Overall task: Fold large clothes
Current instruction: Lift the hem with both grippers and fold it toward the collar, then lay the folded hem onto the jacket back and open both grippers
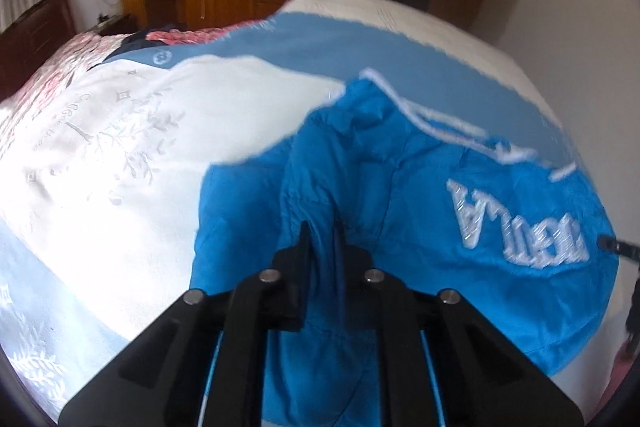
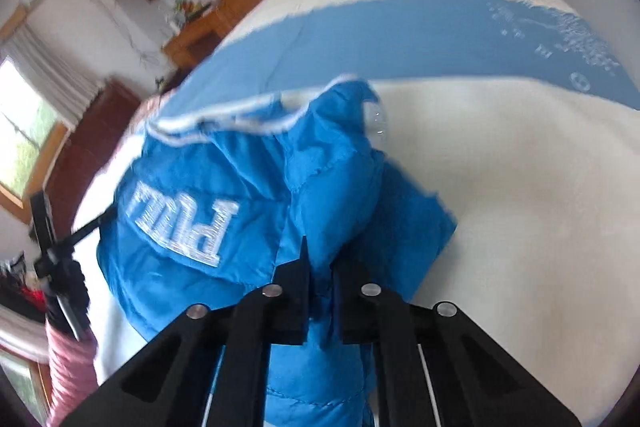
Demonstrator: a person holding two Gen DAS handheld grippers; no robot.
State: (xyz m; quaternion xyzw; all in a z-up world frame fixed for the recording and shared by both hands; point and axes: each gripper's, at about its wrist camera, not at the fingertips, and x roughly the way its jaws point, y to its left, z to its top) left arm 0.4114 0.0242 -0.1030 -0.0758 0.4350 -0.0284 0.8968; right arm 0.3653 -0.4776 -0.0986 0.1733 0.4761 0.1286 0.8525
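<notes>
Here a blue jacket (image 1: 400, 187) is held up over the bed (image 1: 120, 147), its fabric pinched in the closed jaws of the left gripper (image 1: 322, 239) and bunched toward twelve o'clock. In the right wrist view the same jacket (image 2: 240, 195) is clamped by the right gripper (image 2: 320, 259), white lettering (image 2: 184, 223) showing at ten o'clock.
</notes>
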